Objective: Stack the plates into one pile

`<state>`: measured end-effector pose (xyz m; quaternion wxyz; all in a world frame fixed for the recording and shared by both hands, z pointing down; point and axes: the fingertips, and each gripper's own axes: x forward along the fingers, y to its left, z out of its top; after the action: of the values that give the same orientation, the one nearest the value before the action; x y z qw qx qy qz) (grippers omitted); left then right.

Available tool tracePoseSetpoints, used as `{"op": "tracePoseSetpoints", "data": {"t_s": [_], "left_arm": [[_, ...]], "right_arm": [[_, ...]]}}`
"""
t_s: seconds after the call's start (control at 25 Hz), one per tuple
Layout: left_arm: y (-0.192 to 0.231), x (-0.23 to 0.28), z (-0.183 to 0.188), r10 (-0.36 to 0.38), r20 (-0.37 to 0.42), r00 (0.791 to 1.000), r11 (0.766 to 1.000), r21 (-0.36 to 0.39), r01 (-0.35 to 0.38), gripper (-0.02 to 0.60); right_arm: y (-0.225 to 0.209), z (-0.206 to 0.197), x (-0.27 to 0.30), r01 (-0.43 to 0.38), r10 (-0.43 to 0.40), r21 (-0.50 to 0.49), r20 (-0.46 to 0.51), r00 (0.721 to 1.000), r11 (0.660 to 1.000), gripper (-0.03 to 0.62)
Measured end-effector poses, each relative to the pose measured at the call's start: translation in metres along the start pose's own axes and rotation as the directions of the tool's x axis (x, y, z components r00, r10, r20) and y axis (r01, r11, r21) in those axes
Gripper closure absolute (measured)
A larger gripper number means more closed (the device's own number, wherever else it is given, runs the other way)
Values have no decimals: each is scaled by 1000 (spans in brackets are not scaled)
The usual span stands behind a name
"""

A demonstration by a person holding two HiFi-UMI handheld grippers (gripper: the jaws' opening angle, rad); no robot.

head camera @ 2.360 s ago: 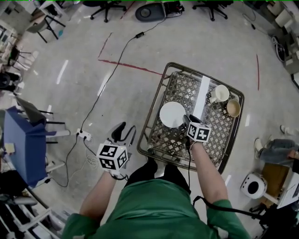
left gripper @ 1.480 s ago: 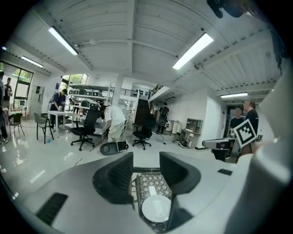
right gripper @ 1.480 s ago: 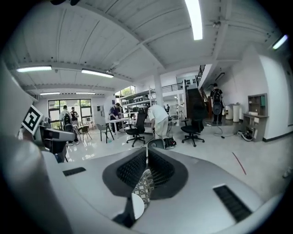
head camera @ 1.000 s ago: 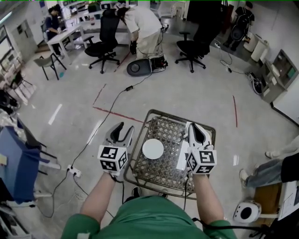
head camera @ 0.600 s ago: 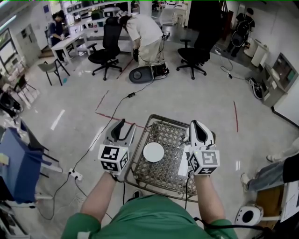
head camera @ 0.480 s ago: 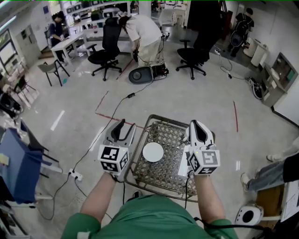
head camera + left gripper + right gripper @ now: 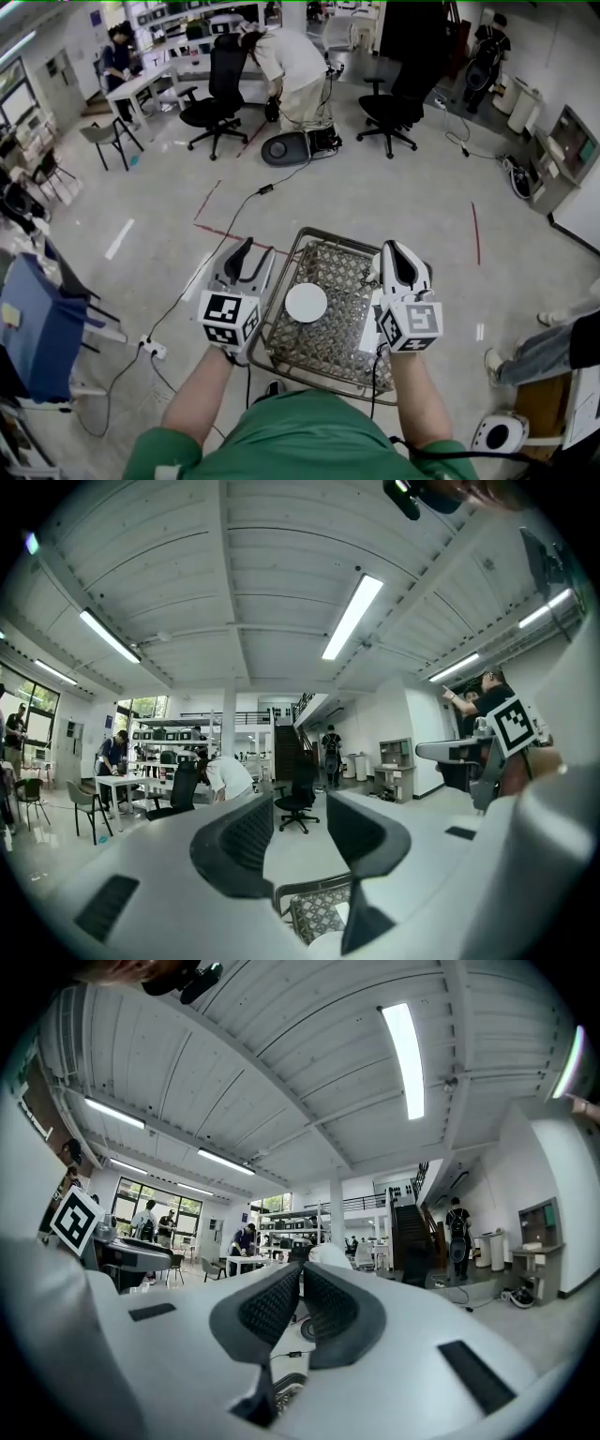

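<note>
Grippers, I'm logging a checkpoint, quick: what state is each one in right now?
Left gripper: open, jaws apart, nothing between them.
Right gripper: closed, jaws together, holding nothing.

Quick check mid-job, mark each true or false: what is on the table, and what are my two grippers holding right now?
1. A white plate lies on the lattice table. True.
2. The right gripper grips a plate. False: its jaws are shut on nothing.
3. The left gripper has its jaws apart. True.
4. The left gripper holds a cup. False: nothing sits between its jaws.
</note>
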<state>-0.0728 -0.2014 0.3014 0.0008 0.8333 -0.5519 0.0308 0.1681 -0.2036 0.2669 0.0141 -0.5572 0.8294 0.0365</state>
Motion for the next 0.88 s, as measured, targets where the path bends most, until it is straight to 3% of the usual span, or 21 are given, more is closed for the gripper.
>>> {"op": "tracePoseSetpoints", "data": {"t_s": [0.88], "left_arm": [[-31, 5, -3, 35, -9, 999, 999, 14, -35, 391]], "right_arm": [[-28, -2, -14, -34, 33, 29, 24, 999, 999, 560]]}}
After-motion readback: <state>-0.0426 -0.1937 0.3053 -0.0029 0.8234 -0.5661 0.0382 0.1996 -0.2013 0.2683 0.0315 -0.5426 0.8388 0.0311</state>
